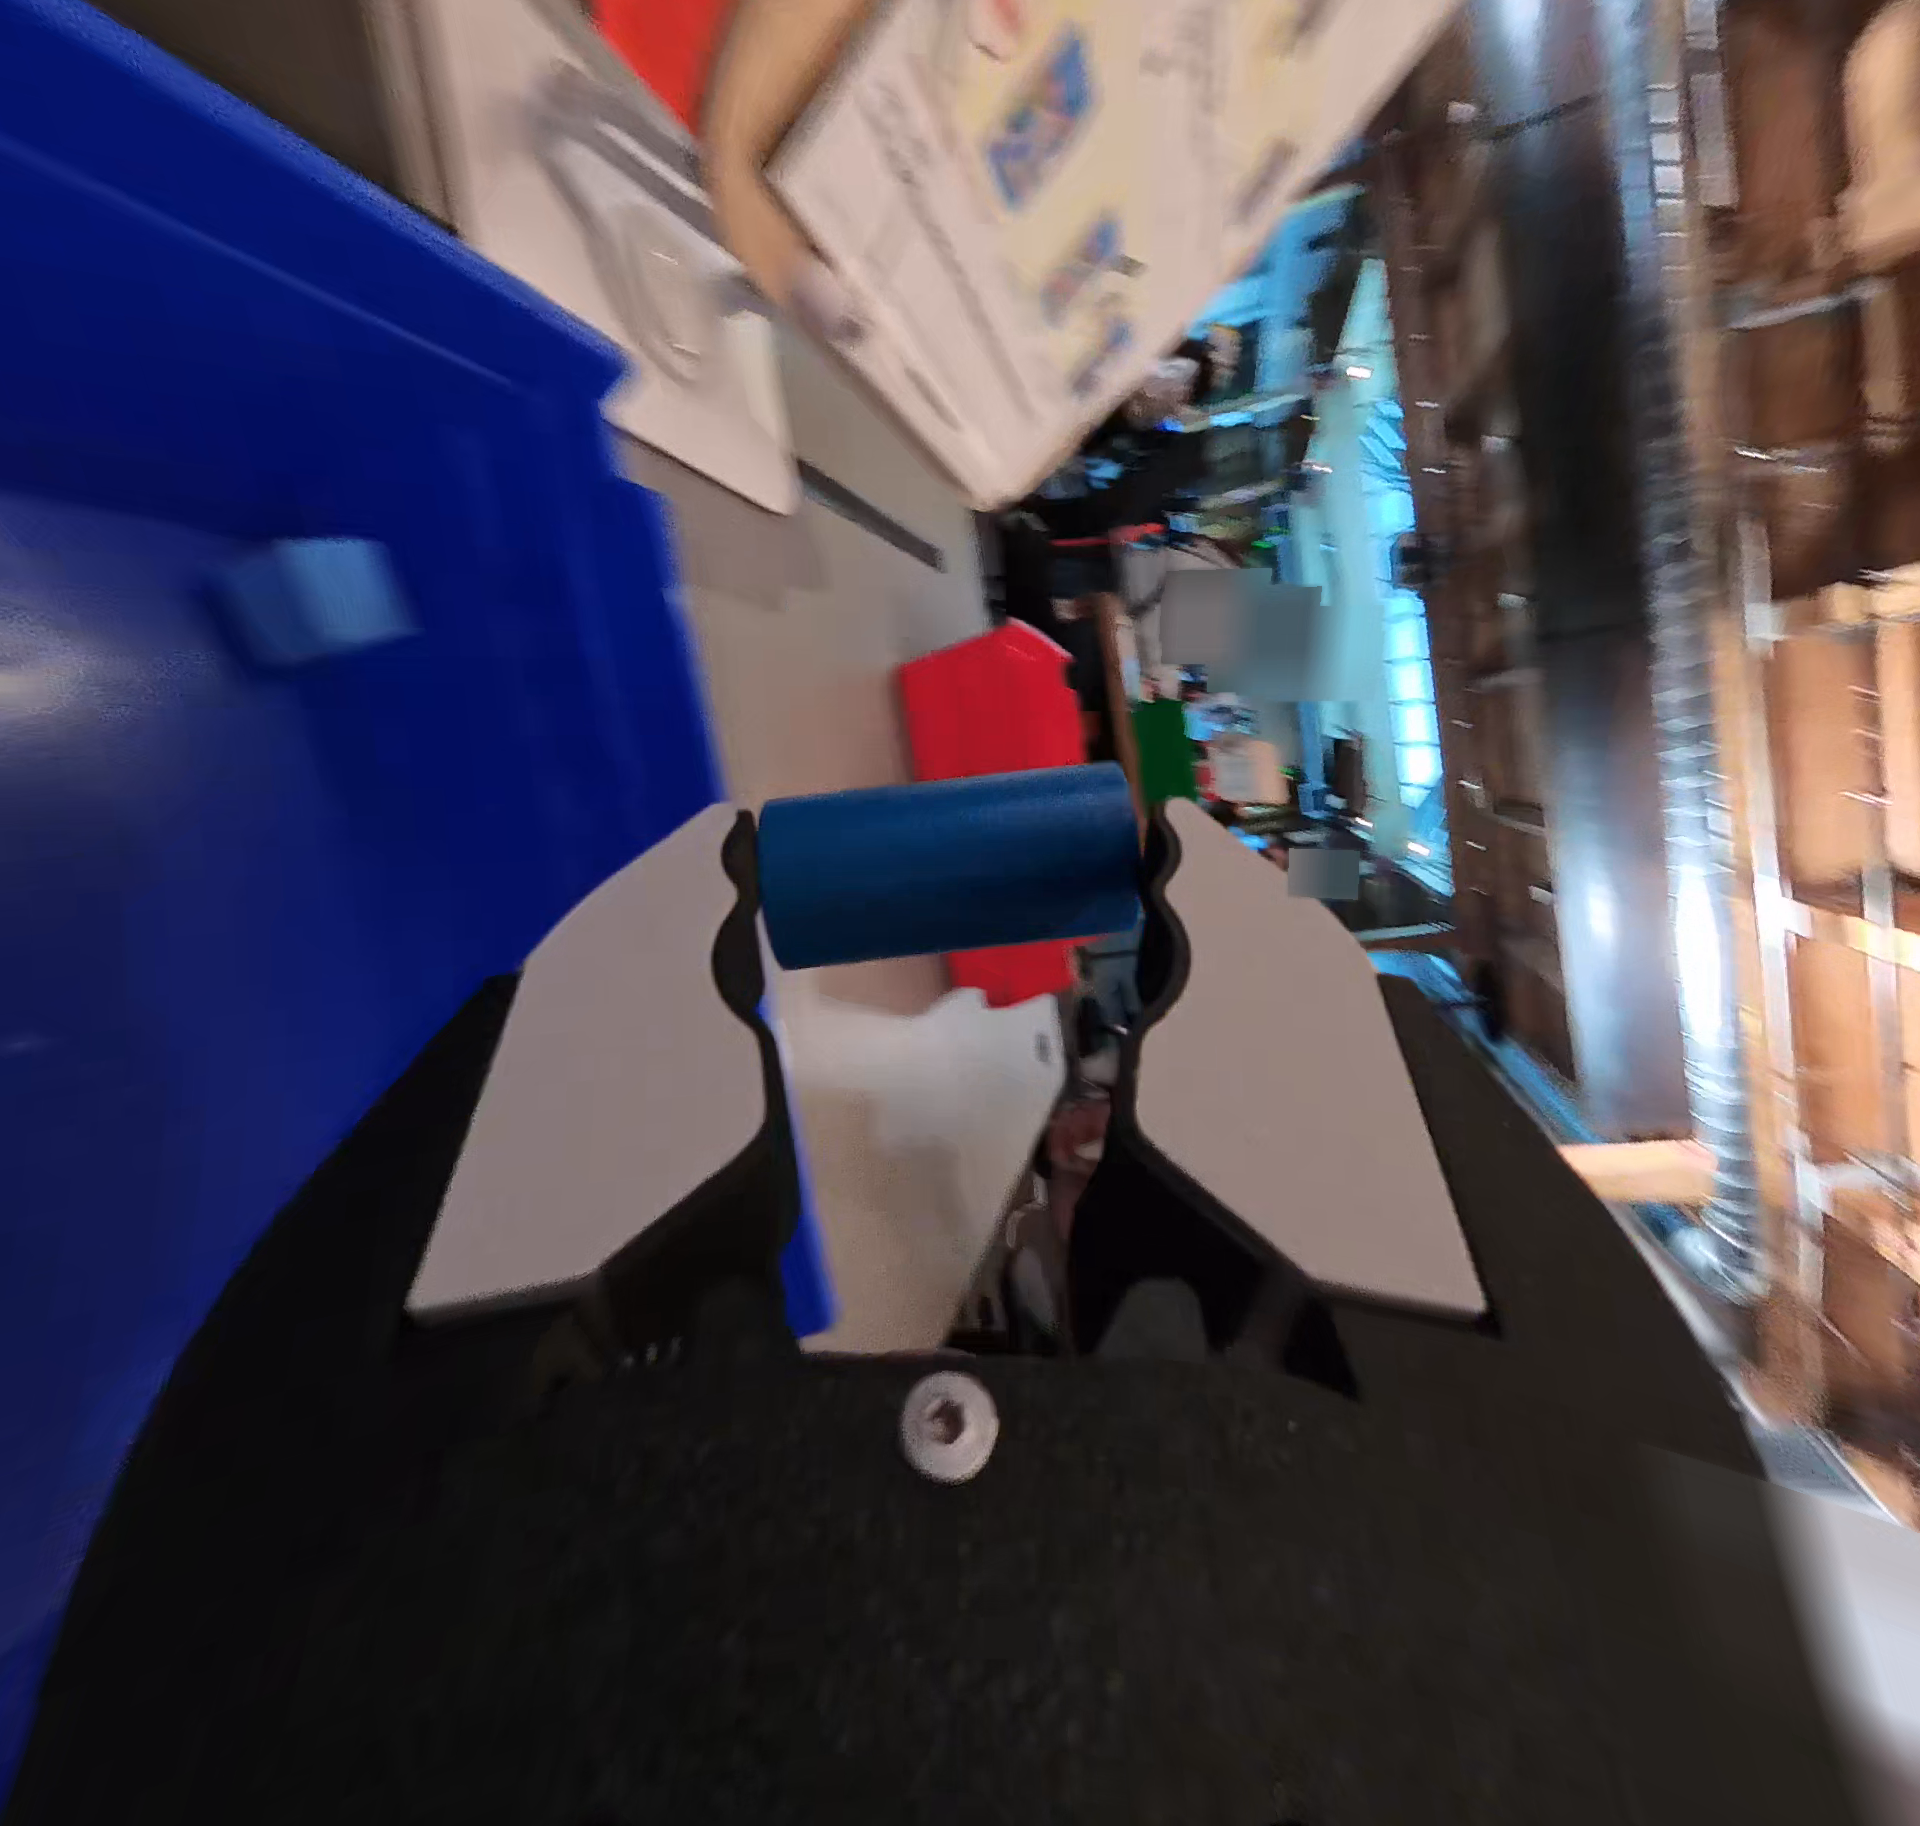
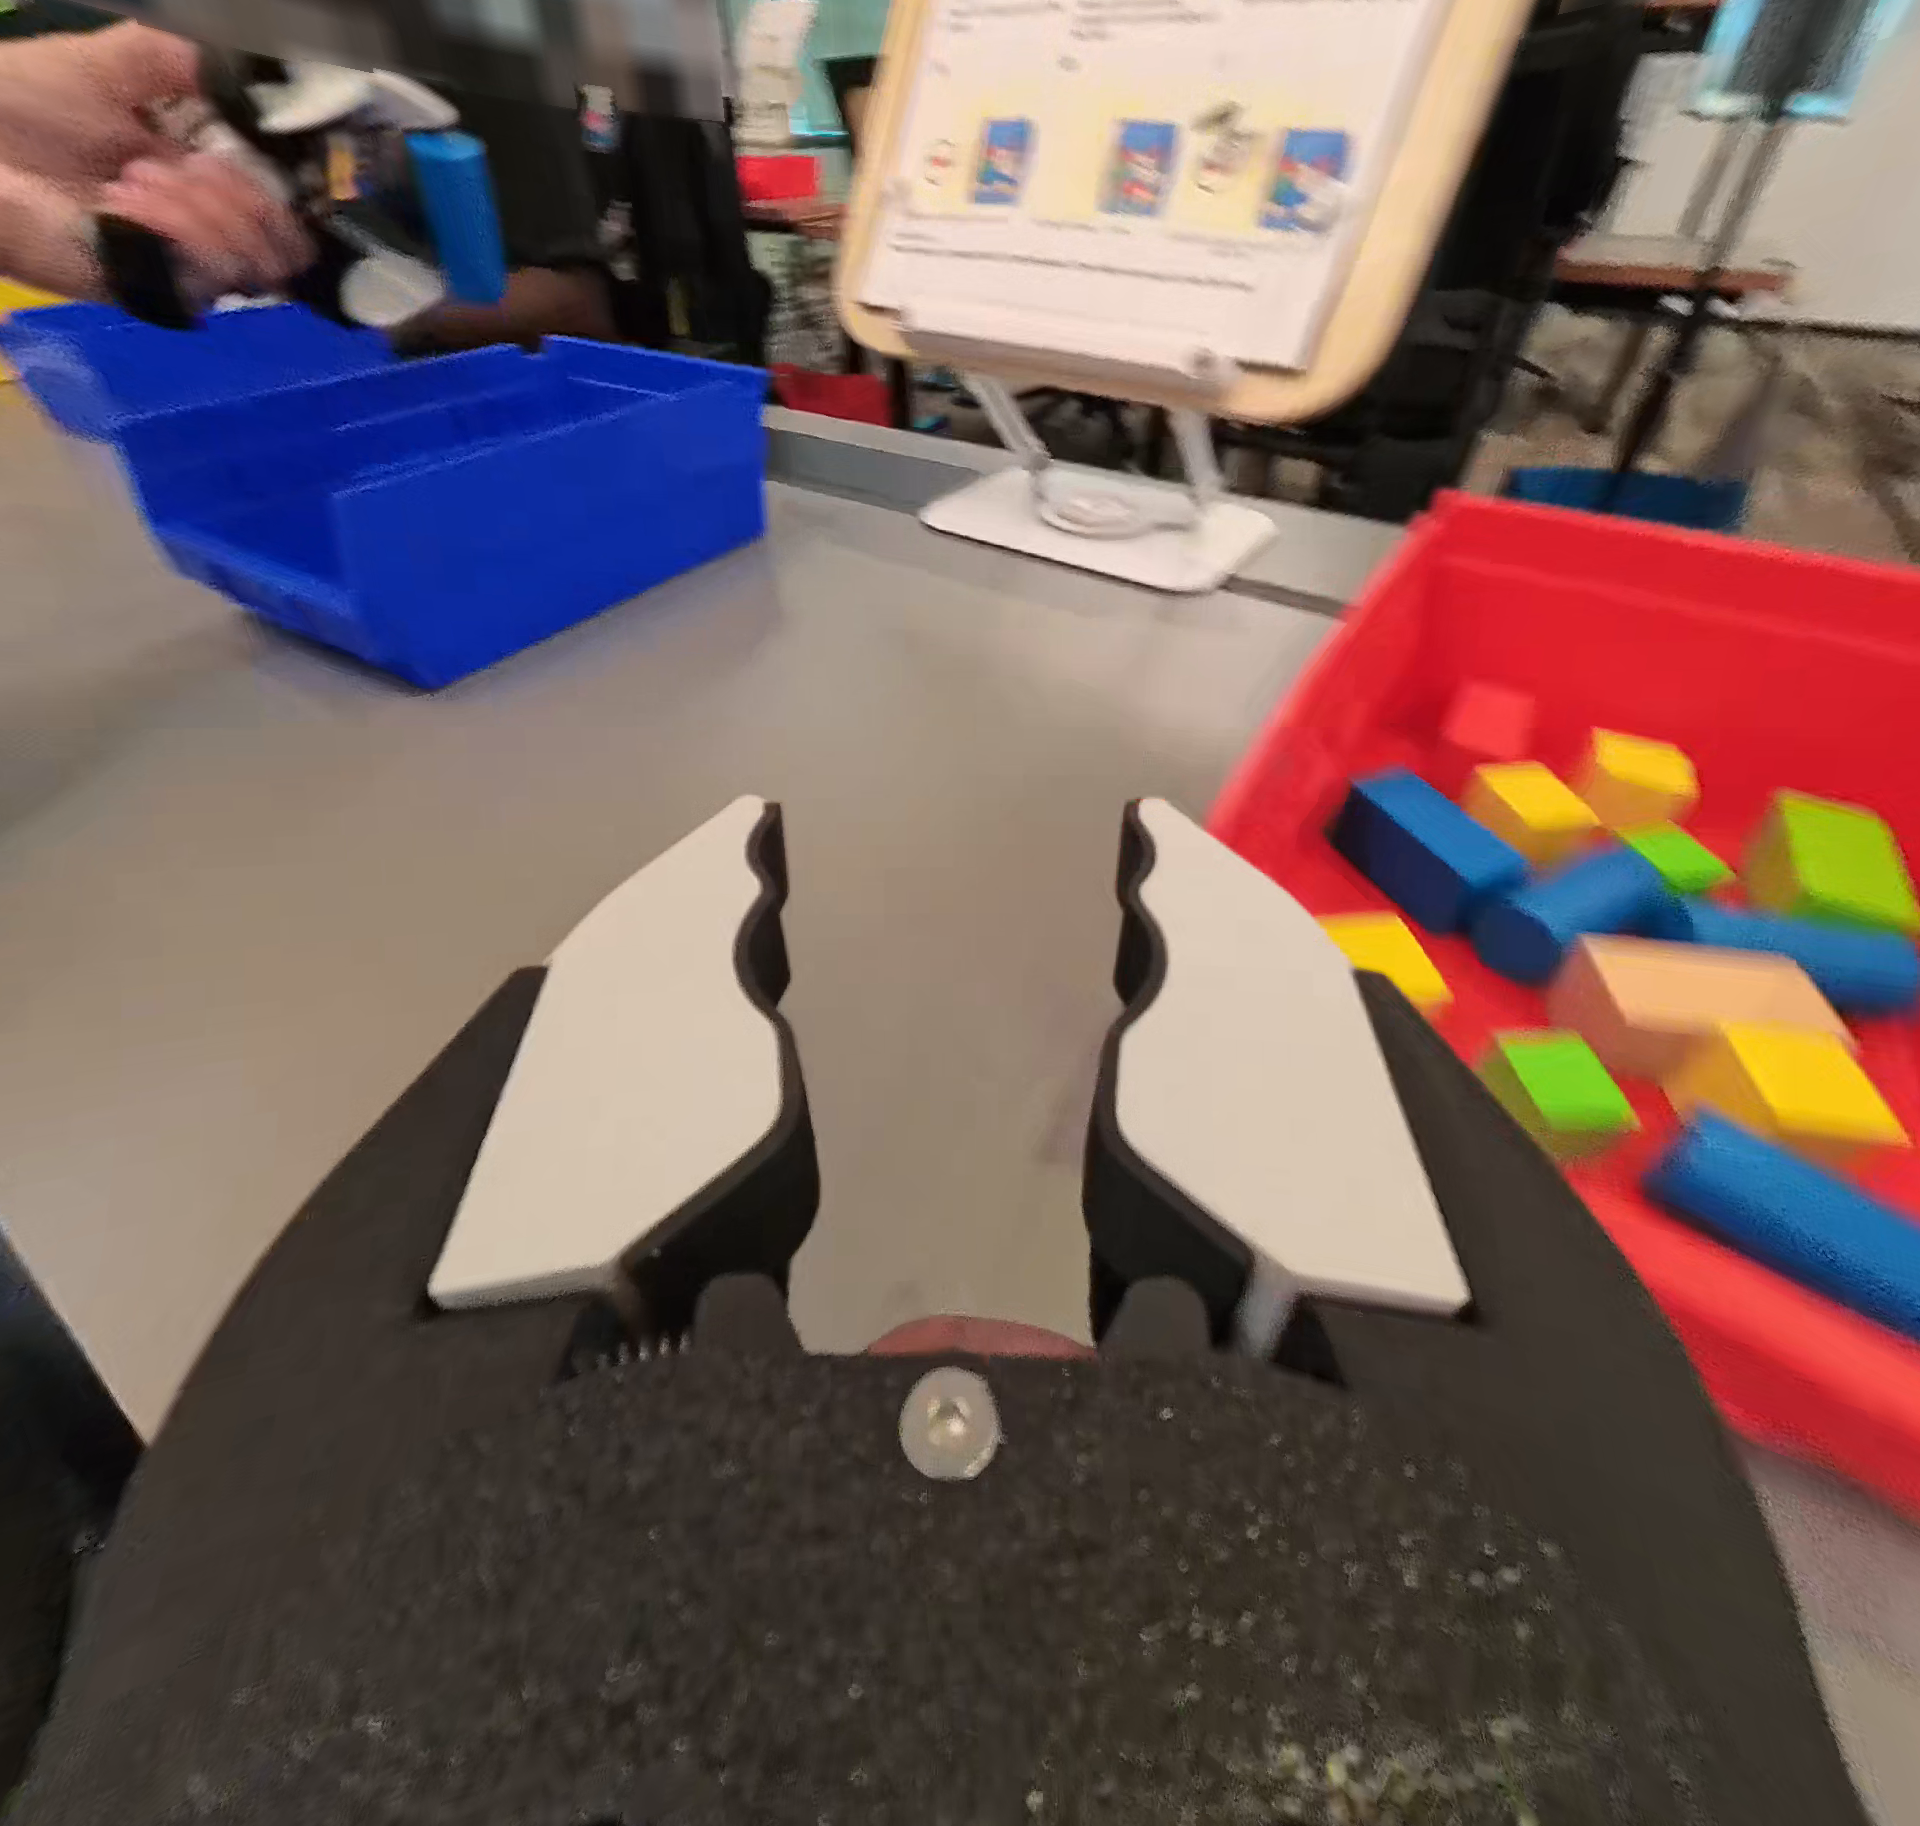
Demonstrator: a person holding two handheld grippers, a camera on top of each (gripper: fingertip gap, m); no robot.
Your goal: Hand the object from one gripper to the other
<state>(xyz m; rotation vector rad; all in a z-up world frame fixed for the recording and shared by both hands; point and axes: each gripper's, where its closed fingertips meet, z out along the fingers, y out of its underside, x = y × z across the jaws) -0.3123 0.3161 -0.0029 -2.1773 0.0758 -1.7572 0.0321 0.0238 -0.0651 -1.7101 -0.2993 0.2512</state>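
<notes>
Blue foam cylinder (image 1: 948, 864) clamped endwise in left gripper (image 1: 951, 877) above blue plastic bin (image 2: 447, 519); right gripper (image 2: 951, 919) wide open, empty, to be aligned w/ cylinder's mid before closing.

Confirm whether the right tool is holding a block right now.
No: the right tool is open with only bare grey table between its fingers, while the blue cylinder sits clamped in the left tool.
</notes>
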